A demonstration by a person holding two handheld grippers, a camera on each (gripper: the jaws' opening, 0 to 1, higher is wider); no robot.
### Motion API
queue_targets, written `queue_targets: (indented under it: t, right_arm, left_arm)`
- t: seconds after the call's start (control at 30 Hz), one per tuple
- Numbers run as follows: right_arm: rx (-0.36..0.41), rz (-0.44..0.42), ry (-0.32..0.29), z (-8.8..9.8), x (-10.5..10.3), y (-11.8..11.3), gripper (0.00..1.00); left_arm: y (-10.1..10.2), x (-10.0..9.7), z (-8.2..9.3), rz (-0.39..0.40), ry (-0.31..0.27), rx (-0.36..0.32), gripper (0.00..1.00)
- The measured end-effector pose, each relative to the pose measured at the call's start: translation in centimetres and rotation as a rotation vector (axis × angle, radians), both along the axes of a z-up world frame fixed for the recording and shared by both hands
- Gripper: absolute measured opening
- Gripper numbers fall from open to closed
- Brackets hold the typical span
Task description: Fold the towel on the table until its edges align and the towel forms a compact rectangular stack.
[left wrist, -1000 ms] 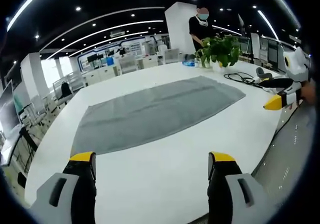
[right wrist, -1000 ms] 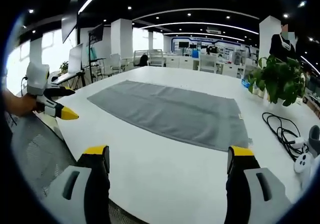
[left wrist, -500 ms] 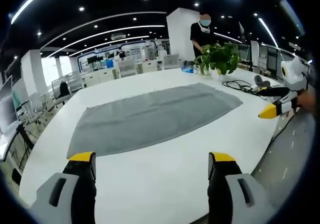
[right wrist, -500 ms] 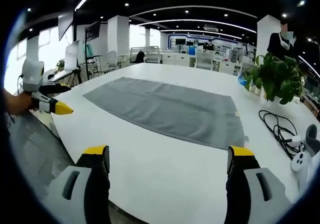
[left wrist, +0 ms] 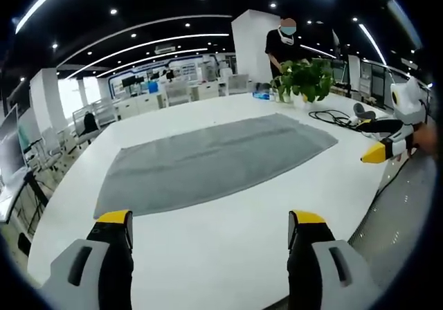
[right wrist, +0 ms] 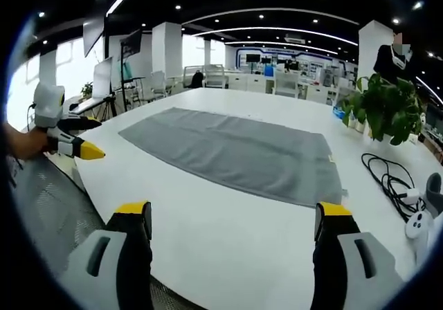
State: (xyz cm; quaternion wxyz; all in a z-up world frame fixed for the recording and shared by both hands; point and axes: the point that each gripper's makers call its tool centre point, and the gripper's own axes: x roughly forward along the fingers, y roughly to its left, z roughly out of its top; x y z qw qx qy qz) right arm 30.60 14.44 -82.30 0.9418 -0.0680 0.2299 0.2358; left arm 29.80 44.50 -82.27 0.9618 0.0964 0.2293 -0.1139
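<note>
A grey towel (left wrist: 214,161) lies spread flat and unfolded on the white table (left wrist: 228,241); in the right gripper view the same towel (right wrist: 235,154) stretches across the table's middle. My left gripper (left wrist: 208,234) hovers open above the table's near edge, short of the towel, with nothing between its jaws. My right gripper (right wrist: 232,227) is likewise open and empty, held back from the towel's near long edge. The right gripper (left wrist: 387,140) appears at the far right of the left gripper view, and the left gripper (right wrist: 66,133) at the far left of the right gripper view.
A potted plant (left wrist: 304,78) stands at the table's far end, with a person (left wrist: 280,43) behind it. A black cable (right wrist: 391,178) and a white controller (right wrist: 419,223) lie right of the towel. A grey perforated surface (right wrist: 41,213) borders the table.
Both views shifted slightly as the hands moved. The towel lies unchanged and both grippers stay open.
</note>
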Motion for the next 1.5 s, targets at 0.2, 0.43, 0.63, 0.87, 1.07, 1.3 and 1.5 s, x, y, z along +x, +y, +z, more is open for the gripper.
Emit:
queue_targets:
  t: [0.2,0.43,0.63,0.87,1.07,1.3,1.5]
  right_arm:
    - [0.003,0.016,-0.036,1.0,0.2,-0.1,0.96]
    - [0.072,0.007,-0.016,1.4,0.5,-0.9,0.97]
    - [0.053,0.036,0.011,0.8,0.8,-2.7,0.97]
    - [-0.003,0.101,-0.056,3.5,2.3,-4.3,0.97]
    - [-0.02,0.13,-0.144,7.9,3.5,-6.1,0.98]
    - [-0.029,0.12,-0.189,11.5,4.8,-9.1,0.99]
    - [-0.073,0.128,-0.254,14.8,5.5,-10.9,0.99]
  left_arm:
    - [0.1,0.0,0.2,0.013,-0.005,-0.003,0.95]
    - [0.4,-0.1,-0.3,0.025,0.027,0.001,0.97]
    - [-0.4,-0.1,0.4,-0.021,0.033,0.016,0.98]
    - [-3.0,1.7,5.0,-0.117,-0.047,0.024,0.98]
    - [-7.7,3.2,9.3,-0.268,-0.127,0.008,0.98]
    - [-14.0,3.9,13.5,-0.435,-0.243,0.022,0.99]
    - [-17.4,3.4,16.8,-0.536,-0.284,-0.014,0.99]
